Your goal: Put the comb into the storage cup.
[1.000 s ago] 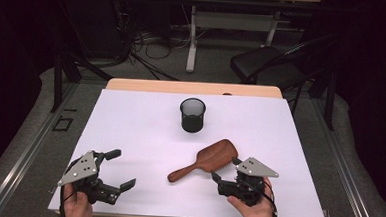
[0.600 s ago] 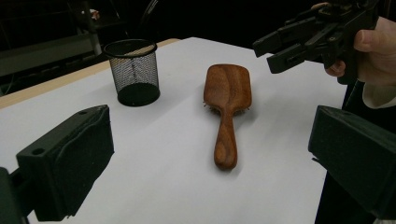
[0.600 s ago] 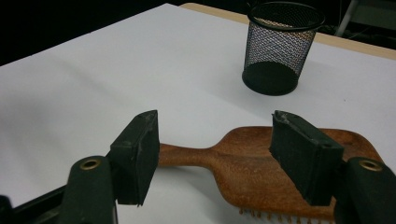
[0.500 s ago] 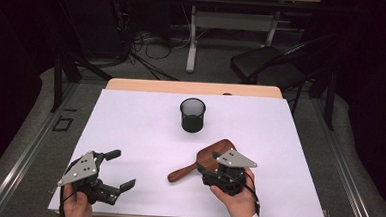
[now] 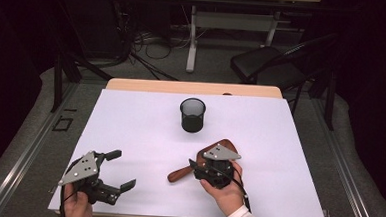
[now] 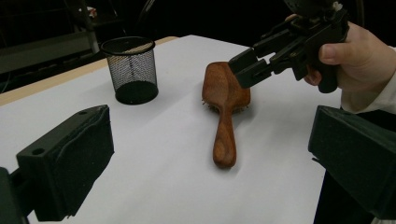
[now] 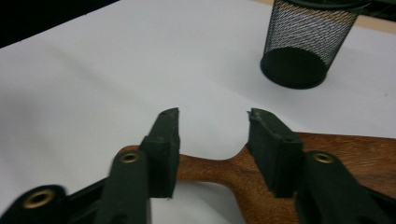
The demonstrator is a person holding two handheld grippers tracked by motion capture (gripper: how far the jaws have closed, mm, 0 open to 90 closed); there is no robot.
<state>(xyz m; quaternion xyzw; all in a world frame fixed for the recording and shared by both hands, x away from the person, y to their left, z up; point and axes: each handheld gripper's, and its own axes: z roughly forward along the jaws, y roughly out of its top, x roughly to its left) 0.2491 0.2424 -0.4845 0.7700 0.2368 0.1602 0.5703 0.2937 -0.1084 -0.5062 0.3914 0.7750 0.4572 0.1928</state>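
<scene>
Nothing has been lifted yet: the wooden hairbrush lies flat on the table toward the near right edge, short of the mesh cup. The right gripper, just closing, straddles its neck without pinching. The left gripper is held spread near the left corner.

Left gripper view: wooden hairbrush on white table, right gripper above its head.

The wooden hairbrush lies bristles down, handle toward the camera. A black mesh cup stands upright, well left of it. The right gripper, held in a hand, hovers over the brush head, jaws closing. Own left gripper gapes wide, nothing between.
</scene>
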